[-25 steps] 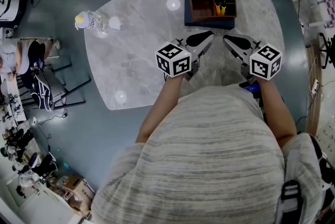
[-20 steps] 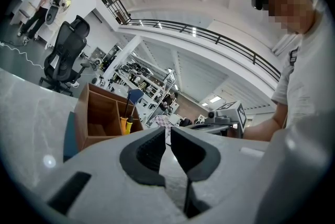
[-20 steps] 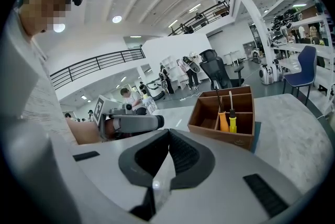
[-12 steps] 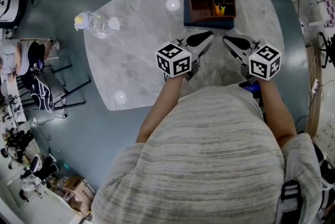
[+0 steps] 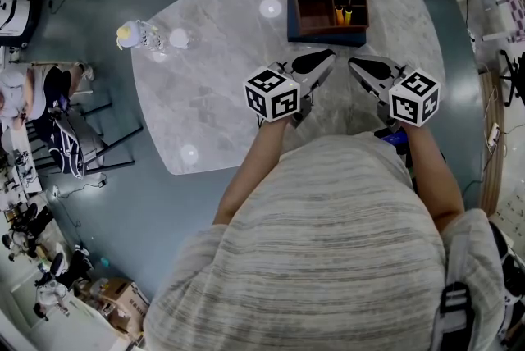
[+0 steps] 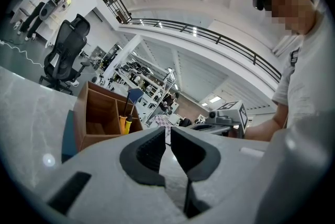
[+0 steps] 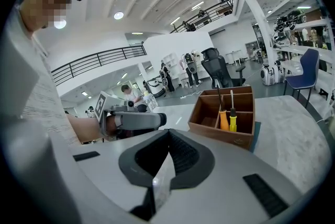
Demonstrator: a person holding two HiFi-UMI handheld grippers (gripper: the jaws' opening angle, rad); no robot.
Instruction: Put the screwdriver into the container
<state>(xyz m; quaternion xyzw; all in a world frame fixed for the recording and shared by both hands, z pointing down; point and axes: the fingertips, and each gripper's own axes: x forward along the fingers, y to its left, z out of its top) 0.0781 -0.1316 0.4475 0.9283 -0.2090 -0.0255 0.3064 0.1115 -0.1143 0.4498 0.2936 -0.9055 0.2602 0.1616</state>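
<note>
Screwdrivers, count 2: one orange-handled (image 5: pixel 340 14), one yellow-handled (image 5: pixel 349 14). Both stand handle-down, side by side, in the same compartment of the container (image 5: pixel 315 11), on its right side, shafts pointing up.

Container, count 1: open wooden box with inner dividers; compartment count not certain. It sits on a dark blue mat (image 5: pixel 292 15) near the table's far edge, toward the far-right corner.

Table (image 5: pixel 221 79), count 1: pale marble-look top.

Grippers, count 2, both low over the table's near edge, well short of the container, tips angled toward each other.
- Left gripper (image 5: pixel 328 55): jaws all but together, only a thin slit at the tips; nothing between them.
- Right gripper (image 5: pixel 354 61): jaws fully together, pad tips touching; nothing between them.

Marker cubes, count 2: one on the left gripper (image 5: pixel 271 93), one on the right (image 5: pixel 415 98).

Other, count 1: a clear plastic item with a yellow end (image 5: pixel 141 34) at the table's far-left corner; cannot tell whether it rests fully on the top.
</note>
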